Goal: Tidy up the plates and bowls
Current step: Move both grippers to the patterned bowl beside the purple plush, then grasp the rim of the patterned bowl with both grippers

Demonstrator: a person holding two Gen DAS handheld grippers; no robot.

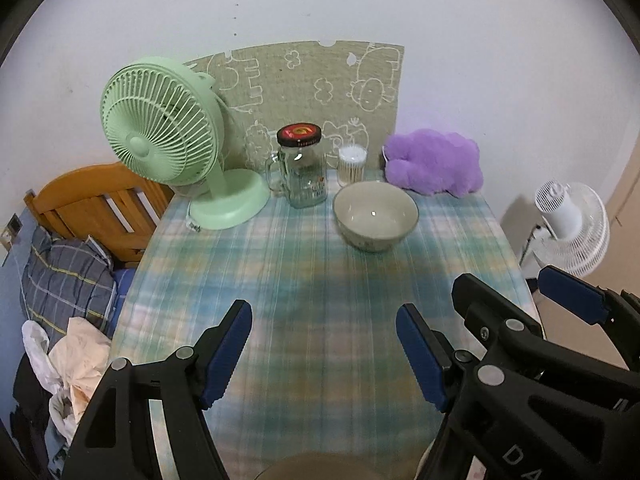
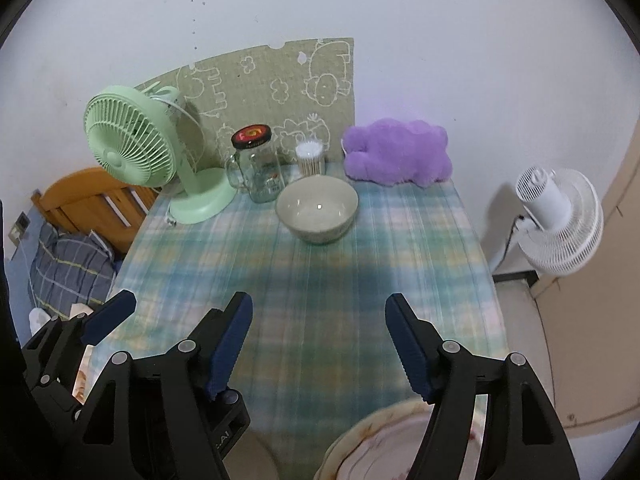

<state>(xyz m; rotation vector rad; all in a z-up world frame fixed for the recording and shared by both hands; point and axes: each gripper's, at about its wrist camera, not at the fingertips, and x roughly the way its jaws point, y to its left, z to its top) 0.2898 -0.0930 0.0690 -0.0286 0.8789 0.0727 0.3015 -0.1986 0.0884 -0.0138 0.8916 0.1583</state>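
Observation:
A pale grey-green bowl point(image 1: 375, 215) stands empty on the checked tablecloth toward the far side of the table; it also shows in the right wrist view point(image 2: 317, 209). A floral plate point(image 2: 380, 444) lies at the near edge under my right gripper, partly hidden. A beige rim point(image 1: 320, 467) shows at the bottom of the left wrist view. My left gripper point(image 1: 324, 354) is open and empty above the near table. My right gripper point(image 2: 319, 346) is open and empty beside it; its fingers point(image 1: 572, 292) show in the left wrist view.
A green desk fan point(image 1: 168, 140), a glass jar mug with a red and black lid point(image 1: 302, 172), a cotton swab tub point(image 1: 352, 164) and a purple plush point(image 1: 434, 162) line the far edge. A bed point(image 1: 72, 264) is left, a white floor fan point(image 2: 560, 216) right.

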